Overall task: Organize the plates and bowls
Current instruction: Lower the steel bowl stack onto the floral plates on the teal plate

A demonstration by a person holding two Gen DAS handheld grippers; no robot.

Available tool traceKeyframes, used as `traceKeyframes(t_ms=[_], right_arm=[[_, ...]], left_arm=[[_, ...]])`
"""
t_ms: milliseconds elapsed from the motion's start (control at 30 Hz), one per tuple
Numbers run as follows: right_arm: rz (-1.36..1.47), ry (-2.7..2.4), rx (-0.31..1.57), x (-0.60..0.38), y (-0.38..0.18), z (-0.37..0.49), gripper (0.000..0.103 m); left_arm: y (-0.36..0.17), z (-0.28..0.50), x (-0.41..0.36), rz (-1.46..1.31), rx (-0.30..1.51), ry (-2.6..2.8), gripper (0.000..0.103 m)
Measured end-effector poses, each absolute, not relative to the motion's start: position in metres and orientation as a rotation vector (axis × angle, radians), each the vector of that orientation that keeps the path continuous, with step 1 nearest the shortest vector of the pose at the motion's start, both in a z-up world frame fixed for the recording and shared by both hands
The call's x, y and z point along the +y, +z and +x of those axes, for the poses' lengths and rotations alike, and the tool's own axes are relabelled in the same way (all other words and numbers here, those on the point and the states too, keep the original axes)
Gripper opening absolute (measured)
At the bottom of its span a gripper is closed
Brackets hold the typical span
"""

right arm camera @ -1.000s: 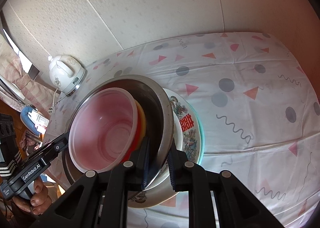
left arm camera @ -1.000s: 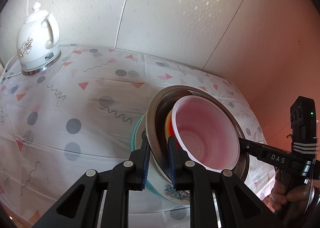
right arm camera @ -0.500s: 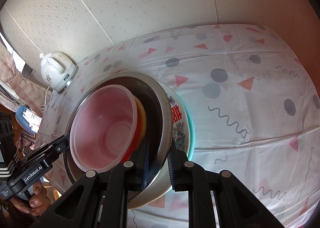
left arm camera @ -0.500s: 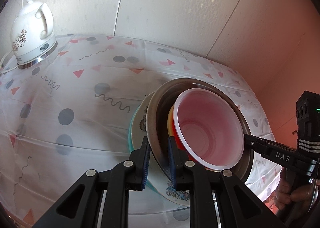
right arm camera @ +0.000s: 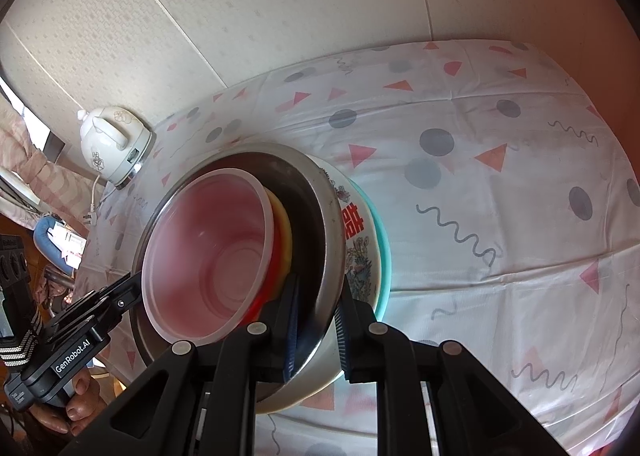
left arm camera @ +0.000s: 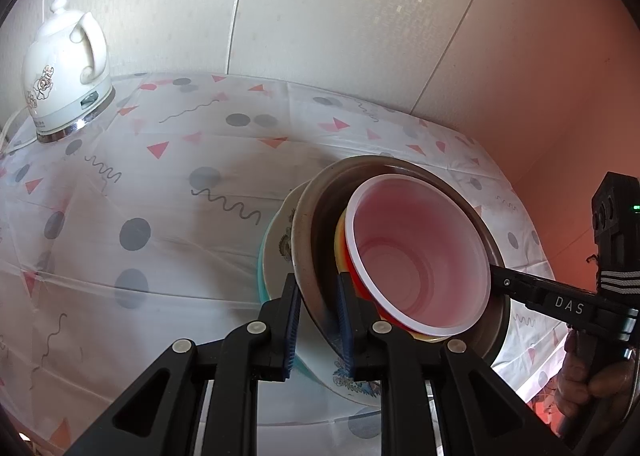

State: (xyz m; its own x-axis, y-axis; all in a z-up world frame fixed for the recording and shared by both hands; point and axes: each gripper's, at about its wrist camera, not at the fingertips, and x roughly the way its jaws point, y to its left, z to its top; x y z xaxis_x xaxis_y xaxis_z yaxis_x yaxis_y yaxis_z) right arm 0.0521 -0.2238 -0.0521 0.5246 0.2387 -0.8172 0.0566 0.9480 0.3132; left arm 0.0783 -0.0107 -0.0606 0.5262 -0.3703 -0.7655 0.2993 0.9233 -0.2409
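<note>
Four nested bowls (left arm camera: 420,256), two plates (right arm camera: 360,248), two grippers (left arm camera: 316,320) clamping.

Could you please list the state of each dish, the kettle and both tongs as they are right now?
Translucent pink bowl: nested innermost, tilted with the stack.
Yellow bowl: nested under the pink bowl, only its rim shows.
Steel bowl: tilted, rim clamped on two sides.
Patterned plate: under the steel bowl.
Teal plate: bottom of stack.
Left tongs: shut on steel bowl.
Right tongs: shut on steel bowl.
Kettle: upright on tablecloth, lid on.
</note>
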Motion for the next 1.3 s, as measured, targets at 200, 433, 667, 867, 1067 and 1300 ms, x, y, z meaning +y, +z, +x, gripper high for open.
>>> traceKeyframes(t_ms=[200,433,667,867,1067,1300], right_arm=[[0.305,0.103,1.012,-0.221,-0.052,0.050,0.017],[0.293,0.084,0.988,-0.219,-0.053,0.050,0.016],[0.376,0.106,1.008,-0.228,-0.055,0.049,0.026],[0.400,0.111,0.994,-0.233,-0.050,0.043,0.028],[0.366,0.110,0.983,-0.227,-0.049,0.039,0.021],[0.305,0.059,0.934,-0.222,-0.046,0.038,0.016]], left_arm=[[-0.060,0.076,-0.011,-0.074,0.927,-0.394,0.019],[-0.059,0.075,-0.011,-0.071,0.926,-0.382,0.019],[-0.058,0.074,-0.005,-0.108,0.932,-0.391,0.019],[-0.052,0.071,0.003,-0.130,0.913,-0.397,0.019],[-0.050,0.065,0.003,-0.111,0.901,-0.409,0.017],[-0.050,0.064,-0.005,-0.076,0.894,-0.403,0.017]])
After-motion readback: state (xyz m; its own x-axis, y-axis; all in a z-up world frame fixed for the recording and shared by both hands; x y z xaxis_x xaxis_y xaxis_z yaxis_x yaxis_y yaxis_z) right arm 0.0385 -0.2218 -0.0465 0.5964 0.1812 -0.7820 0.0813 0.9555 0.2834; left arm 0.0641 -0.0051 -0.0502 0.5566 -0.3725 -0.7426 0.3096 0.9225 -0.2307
